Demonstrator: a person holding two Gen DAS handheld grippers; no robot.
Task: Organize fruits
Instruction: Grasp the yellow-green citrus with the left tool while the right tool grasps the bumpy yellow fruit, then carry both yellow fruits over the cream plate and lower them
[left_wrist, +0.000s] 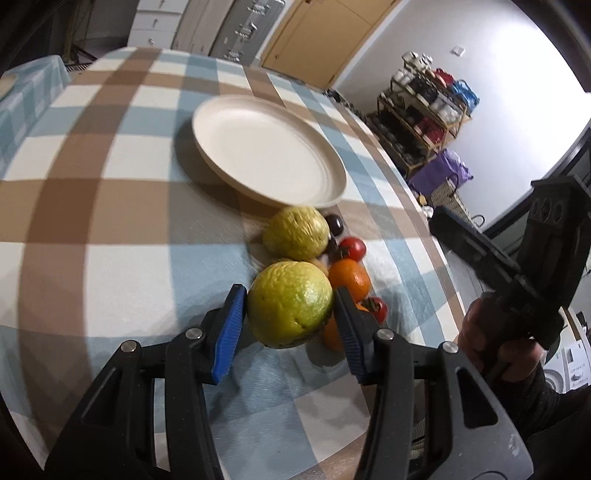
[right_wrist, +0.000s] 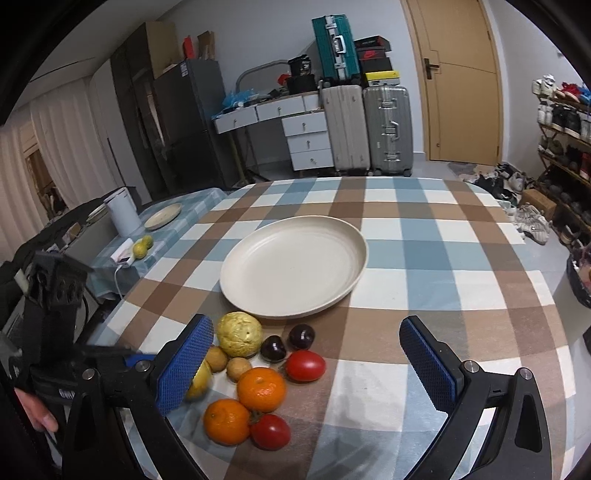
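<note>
Between my left fingers, the left gripper (left_wrist: 290, 314) clamps a yellow-green guava (left_wrist: 290, 304), both blue pads (left_wrist: 231, 325) pressed against its sides; whether the fruit is lifted off the checked tablecloth (left_wrist: 110, 229) or touching it, I cannot tell. At 12 o'clock from the held fruit, a second guava (left_wrist: 295, 232) lies just short of the cream plate (left_wrist: 266, 147), whose near rim is blurred. At 2 o'clock from the held guava sit a mandarin (left_wrist: 349, 278) and a tomato (left_wrist: 352, 248), with a dark plum (left_wrist: 335, 224) beyond them; another tomato (left_wrist: 376, 308) lies at 3 o'clock.

My right gripper (right_wrist: 306, 365) hangs over the fruit cluster with its fingers spread wide and nothing between the pads. In the right wrist view the plate (right_wrist: 293, 266) stands at 12 o'clock, bare. Just below its near rim lie the bumpy guava (right_wrist: 239, 334) and two dark plums (right_wrist: 288, 341). Toward 6 o'clock follow two small brown fruits (right_wrist: 227, 363), a tomato (right_wrist: 304, 365), two mandarins (right_wrist: 243, 406) touching each other, and a further tomato (right_wrist: 269, 431). My left finger pad (right_wrist: 184, 365) partly hides the held guava (right_wrist: 201, 382).
</note>
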